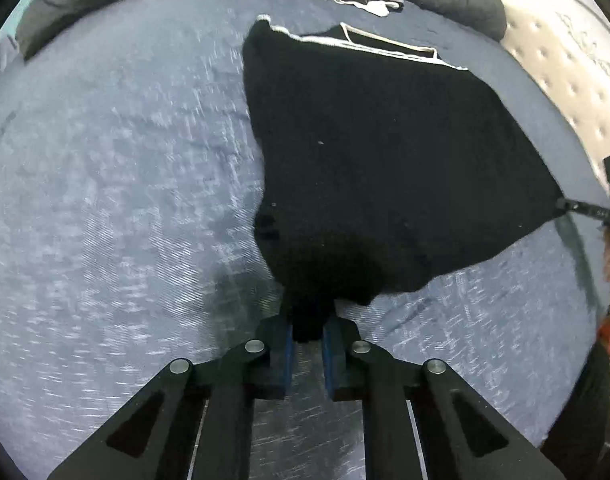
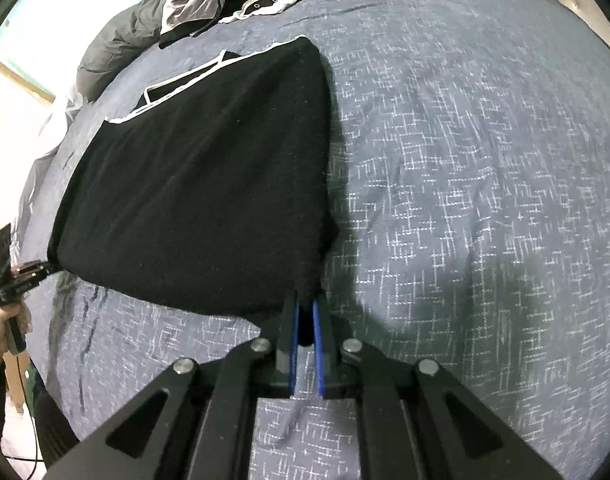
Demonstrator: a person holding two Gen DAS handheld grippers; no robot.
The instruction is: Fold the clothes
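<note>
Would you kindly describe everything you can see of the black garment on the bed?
The black garment looks like a soft knit with white trim along its far edge, where a neckline or strap opening shows. It is spread over the blue patterned bed cover, its near edge lifted and stretched between two corners. The left gripper pinches one corner and the right gripper the other. Nothing else touches it.
</note>
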